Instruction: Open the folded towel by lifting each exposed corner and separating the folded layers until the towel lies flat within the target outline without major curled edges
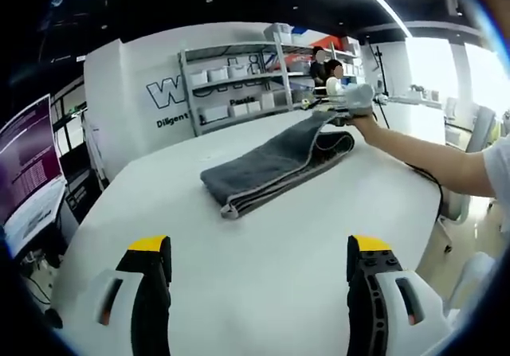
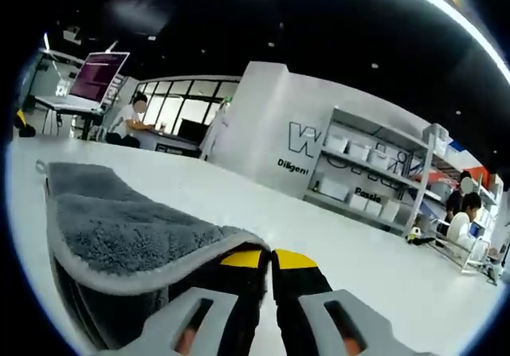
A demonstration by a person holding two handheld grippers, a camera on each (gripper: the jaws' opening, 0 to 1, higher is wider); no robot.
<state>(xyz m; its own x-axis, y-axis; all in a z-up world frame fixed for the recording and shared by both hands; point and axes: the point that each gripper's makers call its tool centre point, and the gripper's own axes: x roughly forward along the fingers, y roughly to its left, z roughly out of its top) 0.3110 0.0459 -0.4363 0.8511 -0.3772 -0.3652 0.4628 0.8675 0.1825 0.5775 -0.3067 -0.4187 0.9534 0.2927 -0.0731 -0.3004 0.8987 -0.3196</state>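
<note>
A grey towel (image 1: 271,165) lies folded on the white table (image 1: 239,292), with a pale bound edge along its near side. My left gripper (image 1: 259,248) hovers open over bare table, short of the towel and apart from it. At the towel's far end my right gripper (image 1: 347,105), held by a person's hand, has the top layer raised off the layers below. In the right gripper view my right gripper (image 2: 267,259) has its jaws pressed together on the towel's (image 2: 127,221) bound corner, and the layer curves up from the table toward them.
Metal shelves (image 1: 239,77) with white bins stand against a lettered wall beyond the table. A monitor (image 1: 28,161) is off the table's left side. A dark cable (image 1: 426,181) runs by the person's forearm (image 1: 430,161). People sit in the background.
</note>
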